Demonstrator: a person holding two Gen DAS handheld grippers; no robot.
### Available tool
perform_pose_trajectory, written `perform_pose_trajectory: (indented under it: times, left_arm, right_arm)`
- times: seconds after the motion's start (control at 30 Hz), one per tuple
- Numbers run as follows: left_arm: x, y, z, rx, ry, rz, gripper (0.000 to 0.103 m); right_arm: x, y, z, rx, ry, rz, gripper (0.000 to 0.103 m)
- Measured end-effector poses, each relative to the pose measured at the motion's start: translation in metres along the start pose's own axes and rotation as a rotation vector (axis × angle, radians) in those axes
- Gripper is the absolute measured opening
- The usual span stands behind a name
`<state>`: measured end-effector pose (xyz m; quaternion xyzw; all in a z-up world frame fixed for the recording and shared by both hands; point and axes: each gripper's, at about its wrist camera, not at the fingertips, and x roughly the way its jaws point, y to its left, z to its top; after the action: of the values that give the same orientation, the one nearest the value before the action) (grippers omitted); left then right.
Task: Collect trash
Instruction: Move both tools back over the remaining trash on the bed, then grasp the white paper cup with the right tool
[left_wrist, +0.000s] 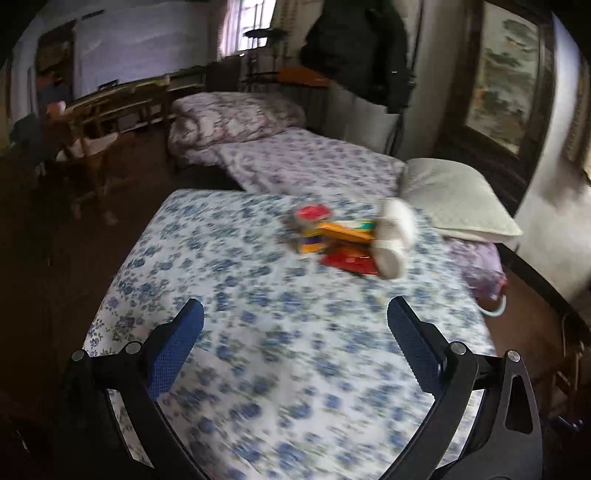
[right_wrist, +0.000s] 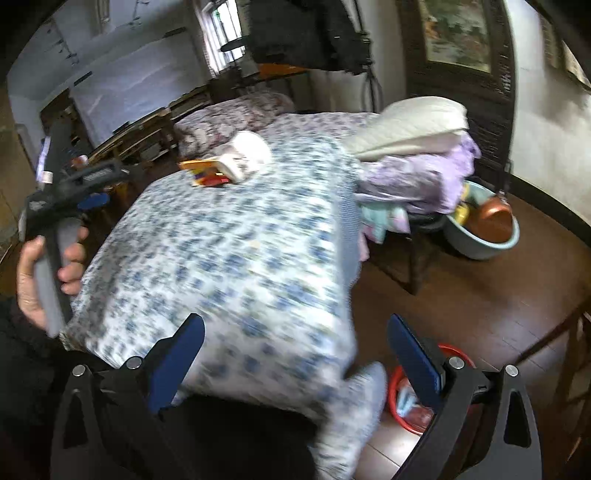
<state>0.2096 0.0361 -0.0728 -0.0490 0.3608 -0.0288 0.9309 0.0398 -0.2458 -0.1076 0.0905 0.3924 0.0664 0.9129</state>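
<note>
The big bed with the white sheet full of little blue flowers (left_wrist: 229, 258) fills most of both views. The pictures are blurry.

At the far end of the bed lies a folded pinkish flowered quilt (left_wrist: 236, 118). A puffy cream-white pillow (left_wrist: 454, 195) sits at the bed's right side, on top of a bunched-up purple cloth (right_wrist: 417, 177).

On the brown wooden floor (right_wrist: 461, 295), beside the bed, stands a light blue round basin (right_wrist: 484, 236) with a shiny copper-coloured bowl (right_wrist: 495, 218) inside it. Nearer, low in the right wrist view, there is a red round bin (right_wrist: 402, 402), partly hidden behind the tongs.

The trash sits in a small heap on the bed, near the pillow. It has a white rolled paper bundle (left_wrist: 393, 236), a flat orange and yellow wrapper (left_wrist: 343, 230), a red flat packet (left_wrist: 347, 262) under them, and a small cup with a red lid (left_wrist: 312, 216). They touch each other. They are too blurry to tell more.

The left tongs (left_wrist: 295, 332) have blue pads and hang above the near part of the bed, spread wide with nothing between them. The right tongs (right_wrist: 295, 347) are spread wide too and hold nothing. A person's left hand (right_wrist: 40, 273) grips a grey handle at the left edge of the right wrist view.
</note>
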Motion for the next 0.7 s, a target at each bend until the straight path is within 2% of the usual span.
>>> perform_pose_trajectory:
  times: [0.1,0.17,0.2,0.33,0.43,0.53,0.7]
  left_arm:
    - [0.023,0.026,-0.012,-0.046,0.025,-0.009,0.096]
    - [0.031,0.035,-0.011,-0.065,0.061,0.018,0.096]
    - [0.036,0.041,-0.006,-0.085,0.076,-0.003,0.096]
    - [0.032,0.052,0.003,-0.143,0.031,-0.011,0.096]
    - [0.037,0.056,0.005,-0.166,0.034,-0.005,0.096]
    - [0.037,0.06,0.008,-0.189,0.037,-0.009,0.096]
    - [0.034,0.064,0.012,-0.22,0.026,-0.034,0.096]
  right_arm:
    - [0.015,0.024,0.012,-0.01,0.014,0.015,0.097]
    - [0.026,0.04,0.021,-0.024,0.021,0.007,0.097]
    - [0.034,0.048,0.03,-0.032,0.025,0.003,0.097]
    - [0.058,0.074,0.057,-0.102,-0.011,-0.039,0.097]
    - [0.085,0.093,0.087,-0.147,-0.033,-0.076,0.097]
    - [0.111,0.096,0.108,-0.114,-0.008,-0.069,0.097]
    - [0.128,0.092,0.132,-0.04,-0.053,-0.111,0.097]
